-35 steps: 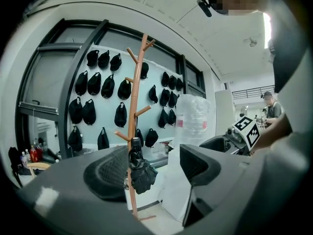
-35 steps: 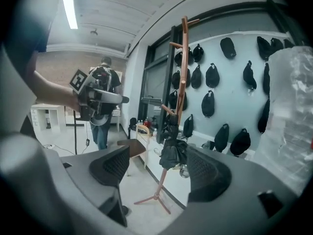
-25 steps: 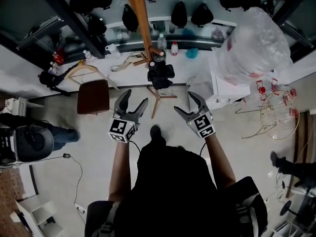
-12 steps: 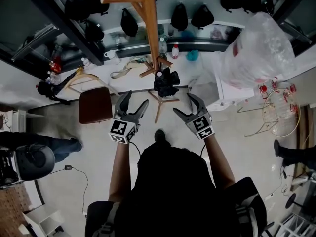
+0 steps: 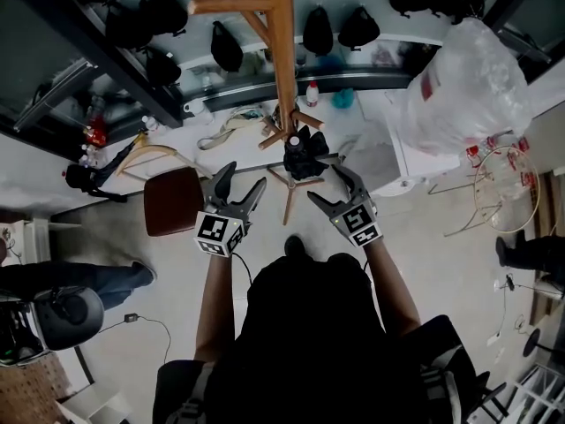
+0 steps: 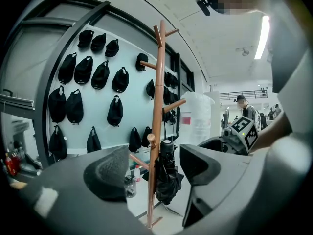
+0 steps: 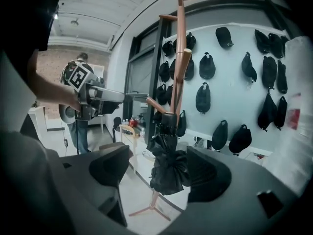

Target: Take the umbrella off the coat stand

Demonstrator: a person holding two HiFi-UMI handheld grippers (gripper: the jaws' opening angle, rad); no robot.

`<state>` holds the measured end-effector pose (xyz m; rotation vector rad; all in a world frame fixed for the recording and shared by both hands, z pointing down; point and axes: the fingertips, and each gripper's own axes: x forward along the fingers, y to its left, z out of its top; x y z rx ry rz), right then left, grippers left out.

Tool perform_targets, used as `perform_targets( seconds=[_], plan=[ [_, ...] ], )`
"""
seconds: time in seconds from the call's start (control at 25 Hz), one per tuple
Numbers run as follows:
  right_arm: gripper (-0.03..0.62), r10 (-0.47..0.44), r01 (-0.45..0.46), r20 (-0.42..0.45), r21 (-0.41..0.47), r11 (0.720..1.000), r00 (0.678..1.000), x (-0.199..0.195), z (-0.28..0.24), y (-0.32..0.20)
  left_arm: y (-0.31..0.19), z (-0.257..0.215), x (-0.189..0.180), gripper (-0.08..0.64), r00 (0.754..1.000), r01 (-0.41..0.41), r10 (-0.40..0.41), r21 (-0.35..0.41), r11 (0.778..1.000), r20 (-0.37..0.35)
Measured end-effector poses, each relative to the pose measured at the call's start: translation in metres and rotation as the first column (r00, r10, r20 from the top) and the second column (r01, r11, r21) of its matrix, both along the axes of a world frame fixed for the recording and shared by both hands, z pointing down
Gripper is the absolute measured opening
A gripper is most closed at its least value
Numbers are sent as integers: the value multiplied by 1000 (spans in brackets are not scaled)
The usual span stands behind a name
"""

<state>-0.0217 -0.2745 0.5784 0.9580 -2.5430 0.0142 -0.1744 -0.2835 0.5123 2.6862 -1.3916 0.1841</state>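
Observation:
A folded black umbrella (image 5: 303,154) hangs on a wooden coat stand (image 5: 282,51), low on its pole. In the left gripper view the umbrella (image 6: 167,176) hangs just right of the pole (image 6: 155,151), some way beyond the jaws. The right gripper view shows the umbrella (image 7: 168,165) between the jaws' lines but farther off. My left gripper (image 5: 238,188) is open, lower left of the umbrella. On the umbrella's right, my right gripper (image 5: 331,188) is open and close to it. Both hold nothing.
A brown chair (image 5: 171,200) stands left of the stand. A big clear plastic bag (image 5: 463,82) sits on a white table at the right. Black caps (image 6: 115,110) hang on the wall behind. A person (image 5: 62,281) stands at the left, and the stand's feet (image 5: 287,188) spread on the floor.
Both grippers have moved forward toward the coat stand. The umbrella now sits closer to them and lower in the head view. Jaws stay open.

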Motion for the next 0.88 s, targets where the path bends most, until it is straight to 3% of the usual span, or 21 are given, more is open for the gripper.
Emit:
perform_targets(
  seconds=[0.88],
  plan=[
    [368,-11,11,-7,10,1000,1000,-24,9,-21,3,9,-12,314,1000,-13,14,-20,1000,20]
  ],
)
